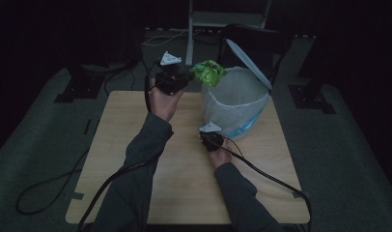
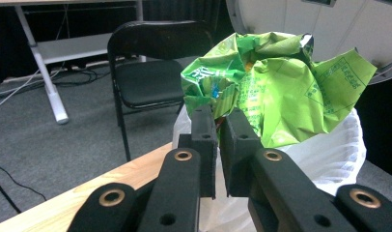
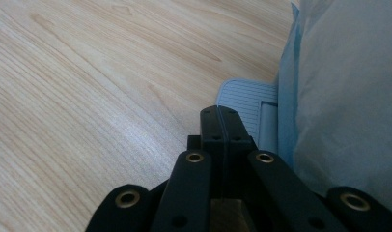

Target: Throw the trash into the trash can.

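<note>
One crumpled green wrapper (image 2: 276, 87), pinched at its lower edge by the left gripper (image 1: 187, 75), hangs above the rim of the white-lined bin (image 1: 235, 104) near the table's far edge. Light, soft, crackly film; a fold gives the surest hold. No clear long axis; the bulk bunches toward the bin. Right gripper (image 3: 222, 125) rests by the bin's pedal (image 3: 245, 104), jaws pressed together, empty.

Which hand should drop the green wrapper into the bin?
Left: its hand-held gripper is shut on the green wrapper just above the bin. The right hand-held gripper is shut, low by the pedal.
</note>
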The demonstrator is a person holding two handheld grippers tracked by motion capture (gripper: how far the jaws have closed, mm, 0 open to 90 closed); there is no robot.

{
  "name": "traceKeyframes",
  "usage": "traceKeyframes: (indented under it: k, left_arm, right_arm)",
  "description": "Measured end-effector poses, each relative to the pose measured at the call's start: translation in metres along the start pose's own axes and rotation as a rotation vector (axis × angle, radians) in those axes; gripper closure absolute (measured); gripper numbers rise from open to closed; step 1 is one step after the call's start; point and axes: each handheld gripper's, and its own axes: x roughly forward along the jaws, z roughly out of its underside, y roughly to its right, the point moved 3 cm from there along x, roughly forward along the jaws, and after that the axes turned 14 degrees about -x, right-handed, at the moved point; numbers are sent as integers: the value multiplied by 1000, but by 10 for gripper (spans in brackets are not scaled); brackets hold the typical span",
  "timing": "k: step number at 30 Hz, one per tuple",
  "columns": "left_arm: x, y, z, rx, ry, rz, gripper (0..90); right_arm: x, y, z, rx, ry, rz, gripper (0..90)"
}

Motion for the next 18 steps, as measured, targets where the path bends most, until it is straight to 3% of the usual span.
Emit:
traceKeyframes:
  k: [18]
  left_arm:
    - [16,15,-3,4,-15,17,853]
  right_arm:
    - [0,0,0,3,3,0,900]
